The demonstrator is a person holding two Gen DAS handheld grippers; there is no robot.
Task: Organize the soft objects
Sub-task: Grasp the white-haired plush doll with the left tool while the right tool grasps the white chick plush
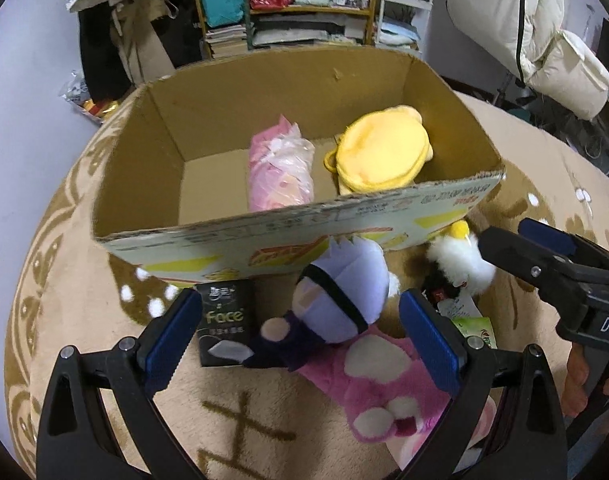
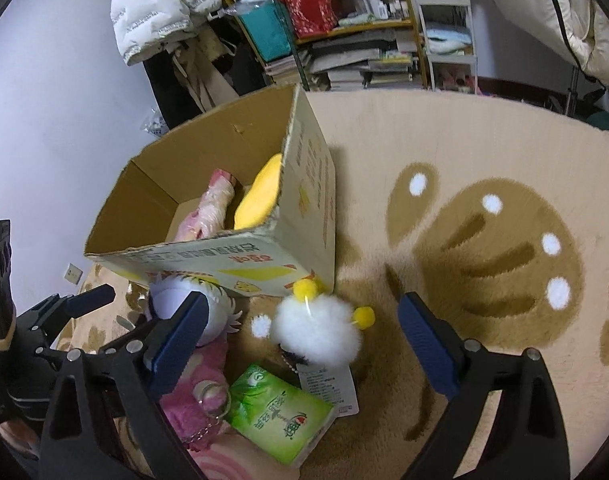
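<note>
A cardboard box [image 1: 232, 136] stands on the rug and holds a pink bagged bundle [image 1: 280, 172] and a yellow plush [image 1: 380, 148]. In front of it lie a lavender doll [image 1: 344, 284], a pink plush bear [image 1: 384, 392] and a white fluffy toy [image 2: 316, 328] with yellow pompoms. My left gripper [image 1: 300, 336] is open, its blue pads on either side of the lavender doll. My right gripper [image 2: 304, 340] is open over the white fluffy toy. Neither gripper touches a toy.
A black tissue pack [image 1: 224, 324] lies left of the doll and a green tissue pack [image 2: 280, 416] below the fluffy toy. The beige patterned rug [image 2: 484, 184] stretches to the right. Shelves [image 2: 344, 40], hanging coats and a white wall stand behind the box.
</note>
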